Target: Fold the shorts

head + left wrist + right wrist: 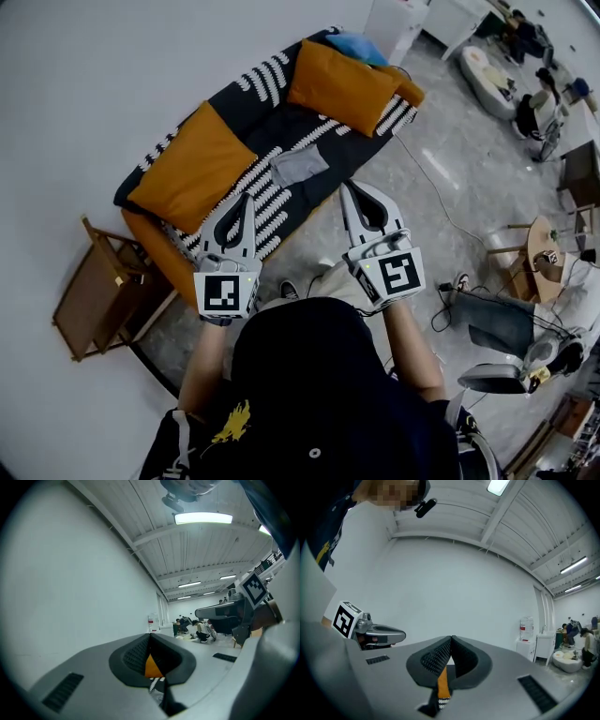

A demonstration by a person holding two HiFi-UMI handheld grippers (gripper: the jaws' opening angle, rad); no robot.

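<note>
Left gripper is held out toward the sofa, its jaws pressed together with nothing between them. Past its tip, an orange cushion lies on the black-and-white patterned cover. Right of that cushion, the grey shorts lie flat on the seat, touching neither gripper. Right gripper, beside the left one, is likewise closed and empty, pointing at the sofa.
</note>
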